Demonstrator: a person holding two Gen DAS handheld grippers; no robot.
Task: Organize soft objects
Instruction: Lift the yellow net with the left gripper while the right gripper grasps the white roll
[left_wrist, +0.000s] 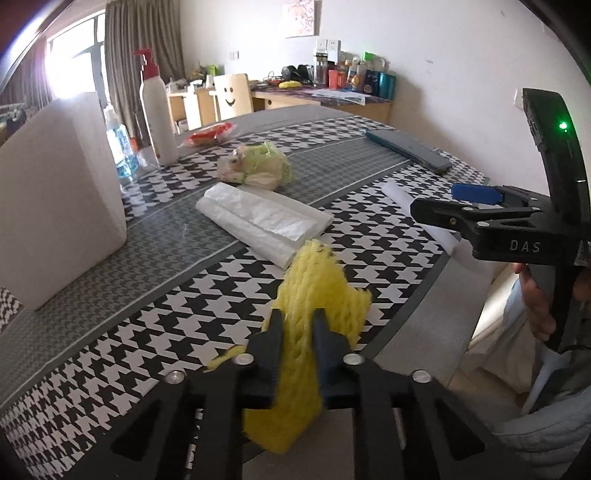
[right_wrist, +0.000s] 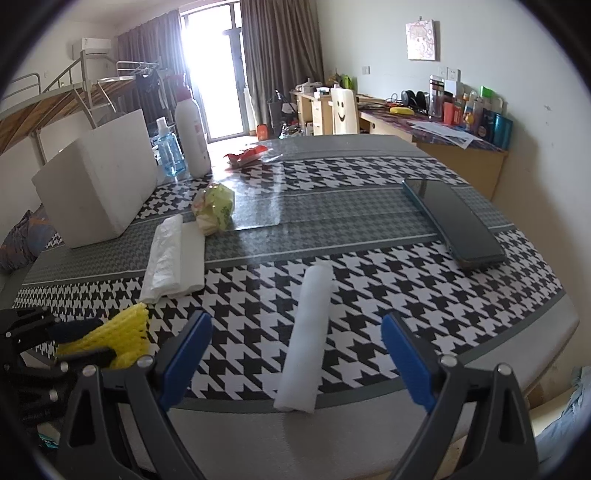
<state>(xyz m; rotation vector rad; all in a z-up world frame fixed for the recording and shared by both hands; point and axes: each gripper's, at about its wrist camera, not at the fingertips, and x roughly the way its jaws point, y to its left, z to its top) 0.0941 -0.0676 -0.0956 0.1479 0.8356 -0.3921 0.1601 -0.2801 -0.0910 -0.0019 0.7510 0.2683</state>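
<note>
Yellow foam netting (left_wrist: 314, 295) sits pinched in our left gripper (left_wrist: 297, 325) above the bench (right_wrist: 369, 206); our right gripper (right_wrist: 295, 350) spreads its fingers wide around a white foam roll (right_wrist: 308, 336).

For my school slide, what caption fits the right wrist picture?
Open right gripper lined up over a white foam roll on the houndstooth table.

My left gripper (left_wrist: 297, 325) is showing black plastic arms with triangular cut-outs, round silver screws and dark blue pads. My right gripper (right_wrist: 295, 354) is wearing brighter blue pads on the same black frame; its side is reading "DAS", with a green light glowing on the curved handle above. My hand (left_wrist: 541, 306) is showing bare skin beside a pale blue quilted sleeve.
</note>
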